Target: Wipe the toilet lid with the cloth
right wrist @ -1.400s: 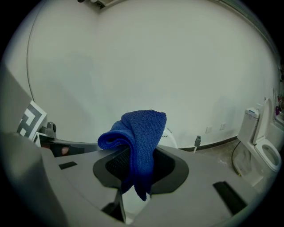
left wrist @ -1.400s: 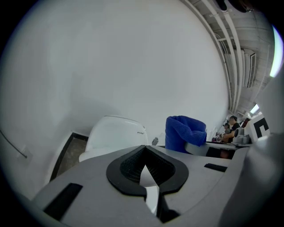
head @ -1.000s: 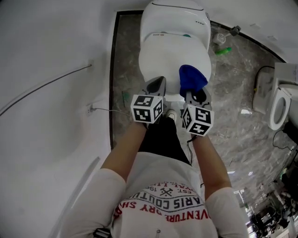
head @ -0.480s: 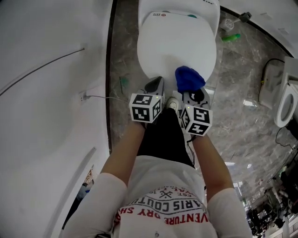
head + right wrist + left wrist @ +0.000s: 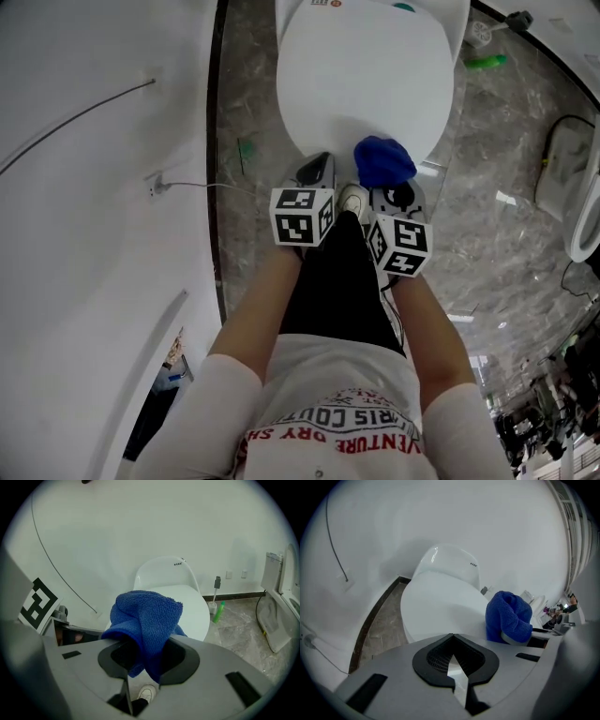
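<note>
Pinching the cloth (image 5: pixel 145 620) between its fingers (image 5: pixel 187 660), right gripper (image 5: pixel 140 665) hovers by toilet lid (image 5: pixel 366 84); left gripper (image 5: pixel 452 641) closed.

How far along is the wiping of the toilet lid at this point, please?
Done: the right gripper has the blue cloth clamped. In hand: cloth held at the toilet lid's near edge; contact unclear. Left: apparently the whole wipe; the lid shows no streaks. The left gripper is shut, empty.
</note>
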